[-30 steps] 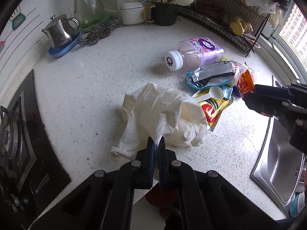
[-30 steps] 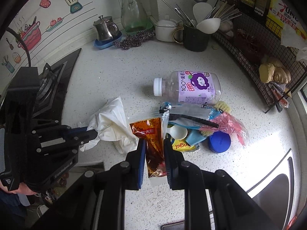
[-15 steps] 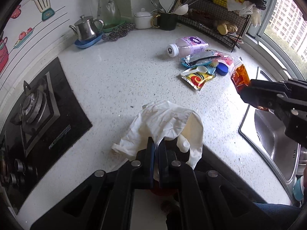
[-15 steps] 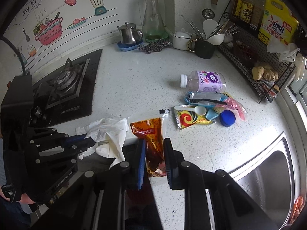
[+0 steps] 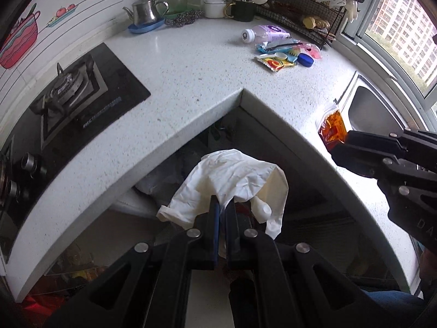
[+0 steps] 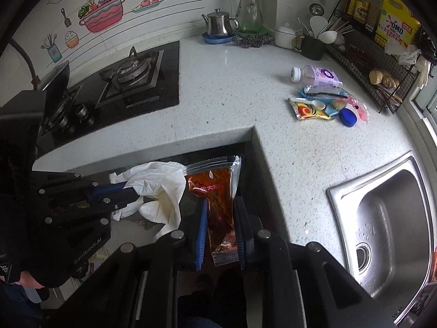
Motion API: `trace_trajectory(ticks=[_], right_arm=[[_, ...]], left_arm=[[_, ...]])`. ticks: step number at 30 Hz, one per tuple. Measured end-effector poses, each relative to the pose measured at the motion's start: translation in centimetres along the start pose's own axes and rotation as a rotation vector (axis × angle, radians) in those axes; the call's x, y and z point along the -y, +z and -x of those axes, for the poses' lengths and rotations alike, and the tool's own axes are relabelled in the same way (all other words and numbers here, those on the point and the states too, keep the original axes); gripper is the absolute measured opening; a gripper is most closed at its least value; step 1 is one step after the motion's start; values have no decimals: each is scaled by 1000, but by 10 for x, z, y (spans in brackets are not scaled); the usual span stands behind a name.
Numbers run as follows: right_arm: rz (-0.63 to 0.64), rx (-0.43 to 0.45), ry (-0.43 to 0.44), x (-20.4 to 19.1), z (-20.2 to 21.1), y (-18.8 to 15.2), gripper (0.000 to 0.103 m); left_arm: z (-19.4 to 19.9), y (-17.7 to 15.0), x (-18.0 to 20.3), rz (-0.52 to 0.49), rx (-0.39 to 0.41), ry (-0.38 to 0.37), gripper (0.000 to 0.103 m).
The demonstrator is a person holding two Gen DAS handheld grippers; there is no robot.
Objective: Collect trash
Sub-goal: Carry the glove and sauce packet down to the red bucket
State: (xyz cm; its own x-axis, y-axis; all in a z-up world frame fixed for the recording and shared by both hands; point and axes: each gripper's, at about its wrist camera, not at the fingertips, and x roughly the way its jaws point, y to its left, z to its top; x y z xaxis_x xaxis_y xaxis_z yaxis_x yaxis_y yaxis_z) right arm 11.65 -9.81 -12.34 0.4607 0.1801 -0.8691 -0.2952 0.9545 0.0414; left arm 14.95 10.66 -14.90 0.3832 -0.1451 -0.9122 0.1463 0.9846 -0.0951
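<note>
White speckled stone makes up the counter (image 6: 232,93), and we take its inner corner as our landmark. Left of that corner, set into the stone, we see the black gas stove (image 6: 131,76). Behind the stove, against the wall, a steel teapot (image 6: 220,23) stands on a blue saucer, with a glass jug (image 6: 250,5) just beside it.

Below the corner, off the counter's edge, we hold our left gripper (image 5: 222,210) with its jaws clamped together on a crumpled white glove (image 5: 232,180), which hangs in the air over the dark space under the counter. Just to the right of the glove, our right gripper (image 6: 220,232) has its jaws clamped on a packet of red sauce (image 6: 217,199); the packet stands upright between the blue pads, its clear sealed top reaching up toward the corner. In the right wrist view the glove touches the packet's left edge.

Right of the corner and farther back on the counter, the rest of the trash lies in one heap: a plastic bottle (image 6: 316,76) on its side, a yellow wrapper (image 6: 308,109) with a white spoon on it, a blue cap (image 6: 347,117) and pink wrapping. Behind that heap stands a wire rack (image 6: 368,63). Nearer us on the right, the steel sink (image 6: 387,218) is sunk into the counter.
</note>
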Motion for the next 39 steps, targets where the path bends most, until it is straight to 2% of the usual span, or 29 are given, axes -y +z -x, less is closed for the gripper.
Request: trace_trajectory(ticks=[8, 12, 15, 19, 21, 31, 39], right_arm=[[3, -69, -3, -20, -28, -34, 18], [1, -110, -5, -22, -55, -49, 18], [-16, -140, 11, -20, -78, -61, 18], [-5, -153, -17, -16, -112, -78, 18], [-24, -166, -2, -11, -133, -86, 18], [-79, -212, -26, 14, -233, -114, 18], [-78, -238, -31, 32, -280, -128, 18]], left_arm=[[-32, -47, -9, 40, -86, -11, 3], [-58, -63, -13, 56, -124, -26, 3], [-82, -72, -16, 62, -141, -10, 3], [-126, -81, -23, 82, -167, -33, 3], [-150, -86, -24, 82, -181, -39, 3], [-268, -117, -18, 44, -257, -69, 3], [-335, -132, -12, 42, -315, -83, 3]])
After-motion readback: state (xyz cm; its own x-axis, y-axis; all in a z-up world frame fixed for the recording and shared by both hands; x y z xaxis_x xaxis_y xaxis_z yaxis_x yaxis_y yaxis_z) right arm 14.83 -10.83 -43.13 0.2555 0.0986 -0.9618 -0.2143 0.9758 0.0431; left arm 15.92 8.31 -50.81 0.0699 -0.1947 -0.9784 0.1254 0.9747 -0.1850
